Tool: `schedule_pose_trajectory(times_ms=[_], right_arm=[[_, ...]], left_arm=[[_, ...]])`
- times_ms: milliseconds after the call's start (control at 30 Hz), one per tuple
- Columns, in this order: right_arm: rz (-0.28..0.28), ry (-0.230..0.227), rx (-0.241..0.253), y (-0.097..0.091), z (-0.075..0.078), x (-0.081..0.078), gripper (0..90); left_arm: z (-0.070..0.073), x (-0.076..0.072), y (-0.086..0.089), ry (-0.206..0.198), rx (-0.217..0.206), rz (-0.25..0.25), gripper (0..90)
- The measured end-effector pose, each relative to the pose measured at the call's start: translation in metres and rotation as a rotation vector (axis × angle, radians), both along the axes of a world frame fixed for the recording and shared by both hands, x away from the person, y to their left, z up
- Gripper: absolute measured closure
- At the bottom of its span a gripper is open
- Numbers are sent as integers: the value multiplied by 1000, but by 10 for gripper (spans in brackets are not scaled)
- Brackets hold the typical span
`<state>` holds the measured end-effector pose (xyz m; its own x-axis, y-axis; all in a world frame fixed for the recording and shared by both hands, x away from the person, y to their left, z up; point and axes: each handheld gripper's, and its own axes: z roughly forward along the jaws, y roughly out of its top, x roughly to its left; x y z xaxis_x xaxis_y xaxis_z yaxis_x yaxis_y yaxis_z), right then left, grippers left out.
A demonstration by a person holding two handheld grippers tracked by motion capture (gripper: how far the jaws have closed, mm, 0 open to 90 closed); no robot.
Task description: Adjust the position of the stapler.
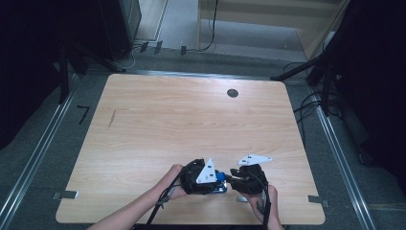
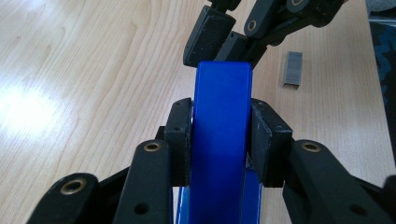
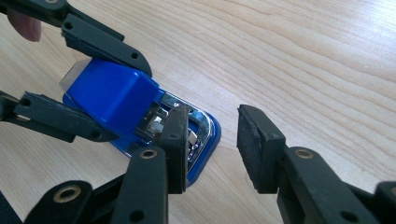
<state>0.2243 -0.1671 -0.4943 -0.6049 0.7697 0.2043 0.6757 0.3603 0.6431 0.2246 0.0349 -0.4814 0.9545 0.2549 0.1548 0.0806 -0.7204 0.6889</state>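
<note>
Blue stapler at the counter's near edge, gripped across its top by left gripper fingers. Staple tray open, metal showing. Right gripper fingers apart, empty, one over the tray. Staple strip lying right. Stapler's rear cut off.
</note>
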Motion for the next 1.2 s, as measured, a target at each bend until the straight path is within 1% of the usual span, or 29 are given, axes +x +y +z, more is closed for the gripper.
schedule_pose_trajectory(times_ms=[33,200,233,267,333,367,467,600,667,700,733,767,933,1033,1200], right_arm=[[-1,3,12,-1,-1,1,649],[0,-2,17,0,0,0,652],[-1,8,23,0,-1,0,652],[-1,8,23,0,-1,0,652],[9,12,1,3,-2,0,649],[9,12,1,3,-2,0,649],[22,-8,-25,6,-3,0,657],[29,-10,-26,6,-4,-1,664],[41,-24,-54,8,-5,-2,672],[41,-24,-54,8,-5,-2,672],[47,-33,-70,9,-8,-2,677],[53,-38,-74,9,-9,-2,677],[55,-35,-66,8,-9,-1,677],[47,-35,-57,7,-10,-2,678],[50,-42,-69,9,-10,-3,687]], left_arm=[[0,0,0,-2,0,-1,649],[1,-1,1,-8,3,-8,653],[1,-1,1,-9,0,-10,653],[1,-1,1,-9,0,-8,653],[2,-1,2,-10,-4,-11,654],[2,-1,2,-10,-5,-10,654],[4,-2,3,-15,-6,-18,656],[5,-2,5,-19,-6,-18,658],[7,-3,5,-21,-2,-20,659],[7,-4,5,-27,2,-22,659],[7,-5,5,-31,2,-23,659],[7,-5,5,-34,4,-24,660],[9,-5,6,-38,13,-28,661],[10,-6,8,-37,6,-29,662],[12,-6,10,-39,3,-33,663]])
